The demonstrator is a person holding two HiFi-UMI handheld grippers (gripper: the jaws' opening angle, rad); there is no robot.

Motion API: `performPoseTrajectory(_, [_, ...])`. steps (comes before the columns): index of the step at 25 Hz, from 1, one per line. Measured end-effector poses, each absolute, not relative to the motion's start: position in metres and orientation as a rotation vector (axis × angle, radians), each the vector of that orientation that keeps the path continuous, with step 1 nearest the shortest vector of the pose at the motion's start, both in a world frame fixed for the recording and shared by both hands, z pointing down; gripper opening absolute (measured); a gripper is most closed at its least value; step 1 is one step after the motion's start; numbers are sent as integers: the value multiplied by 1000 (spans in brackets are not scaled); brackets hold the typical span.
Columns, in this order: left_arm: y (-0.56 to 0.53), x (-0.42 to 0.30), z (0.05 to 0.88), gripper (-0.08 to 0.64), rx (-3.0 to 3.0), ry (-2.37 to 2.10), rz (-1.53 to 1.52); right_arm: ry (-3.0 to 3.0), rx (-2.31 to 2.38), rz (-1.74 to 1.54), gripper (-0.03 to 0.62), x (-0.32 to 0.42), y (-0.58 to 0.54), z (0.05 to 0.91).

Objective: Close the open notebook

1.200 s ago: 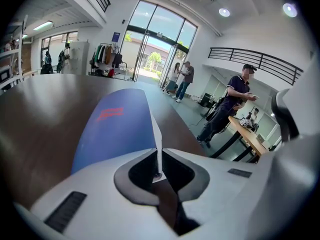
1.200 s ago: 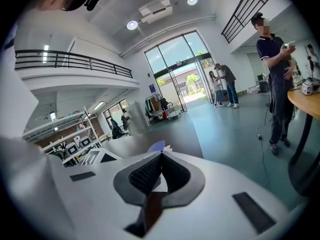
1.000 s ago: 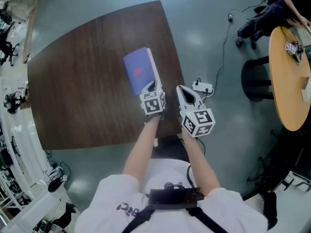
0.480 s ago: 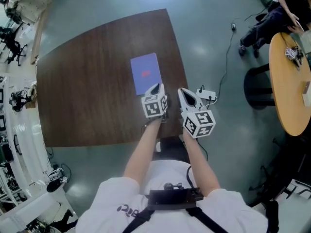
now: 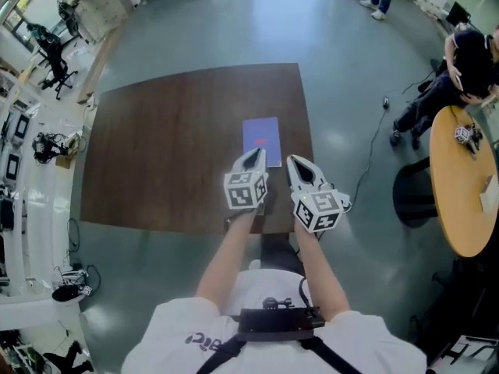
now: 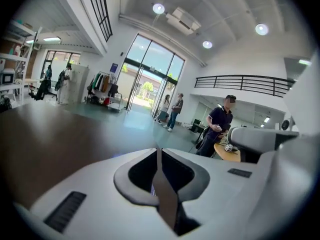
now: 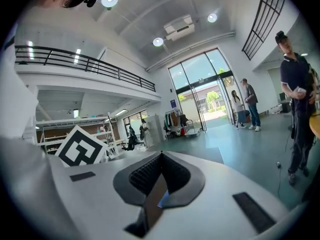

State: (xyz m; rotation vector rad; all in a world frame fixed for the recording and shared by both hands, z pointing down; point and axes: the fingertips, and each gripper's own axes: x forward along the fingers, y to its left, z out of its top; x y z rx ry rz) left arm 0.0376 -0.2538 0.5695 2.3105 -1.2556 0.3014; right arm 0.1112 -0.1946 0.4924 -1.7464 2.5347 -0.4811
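Observation:
The notebook (image 5: 261,138) lies closed on the dark brown table (image 5: 156,154), near its right front corner, blue cover up with a small red mark. My left gripper (image 5: 254,156) hangs above the notebook's near edge, jaws shut and empty. My right gripper (image 5: 294,162) floats just right of it, also shut on nothing. In the left gripper view the jaws (image 6: 158,151) meet in a thin line and point out over the table (image 6: 45,134) into the hall. In the right gripper view the jaws (image 7: 161,155) are pressed together too, with the left gripper's marker cube (image 7: 80,153) beside them.
A round light wooden table (image 5: 460,178) with a small marker cube stands at the right, with a black stool (image 5: 413,193) beside it. A cable (image 5: 373,146) runs over the grey floor. People stand or sit at the far right. Racks and equipment line the left wall.
The notebook's cover, half raised a second ago, has dropped flat and shut. Both grippers have lifted up and away from the table, and the view now takes in more of the room.

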Motion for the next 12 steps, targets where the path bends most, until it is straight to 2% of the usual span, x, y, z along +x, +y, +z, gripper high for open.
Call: performPoseTrajectory(12, [-177, -27, 424, 23, 2548, -1517, 21, 2674, -1581, -220, 2, 46, -150, 408])
